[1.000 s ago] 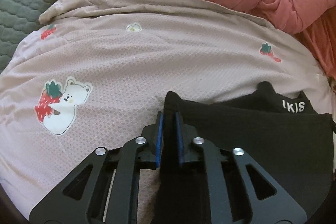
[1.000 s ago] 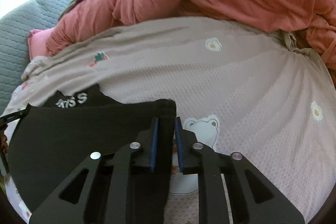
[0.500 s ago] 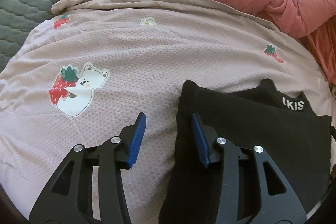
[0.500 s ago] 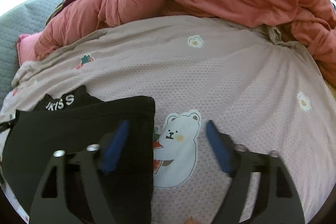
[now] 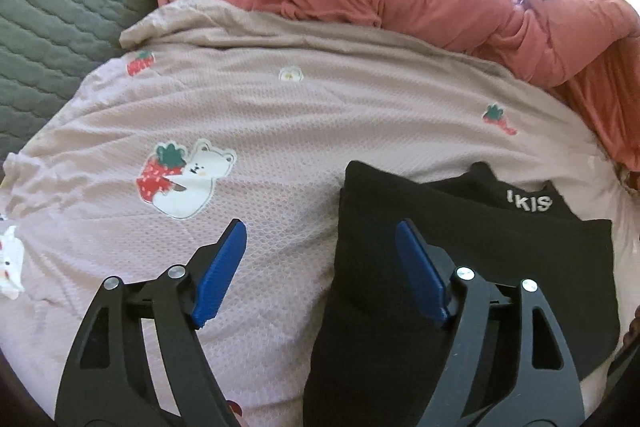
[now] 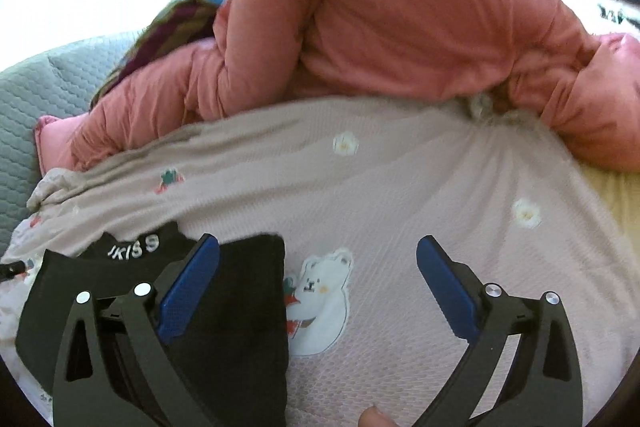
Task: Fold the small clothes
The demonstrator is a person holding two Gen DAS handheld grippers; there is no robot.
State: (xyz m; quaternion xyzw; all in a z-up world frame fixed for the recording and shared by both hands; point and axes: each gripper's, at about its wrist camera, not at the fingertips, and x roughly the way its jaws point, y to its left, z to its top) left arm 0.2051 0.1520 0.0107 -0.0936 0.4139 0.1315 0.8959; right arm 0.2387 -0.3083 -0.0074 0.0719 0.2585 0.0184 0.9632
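Both sets of jaws released and lifted off the black garment.

A second ago each set of jaws pinched an edge of the black garment (image 5: 472,267); now the left gripper (image 5: 320,259) and the right gripper (image 6: 318,275) are both opening, jaws spread, with no pad pressing on cloth. The garment lies flat on the pink blanket (image 5: 280,115): its left edge runs between the left jaws, under the right-hand pad (image 5: 420,275), and its right edge sits beside the left-hand pad (image 6: 188,287) of the right gripper. White lettering (image 6: 134,249) shows at its far edge. A bear print (image 6: 320,303) lies between the right jaws. Beyond both jaws, a red quilt (image 6: 400,27) is bunched on the bed against a grey quilted cover (image 5: 60,7).
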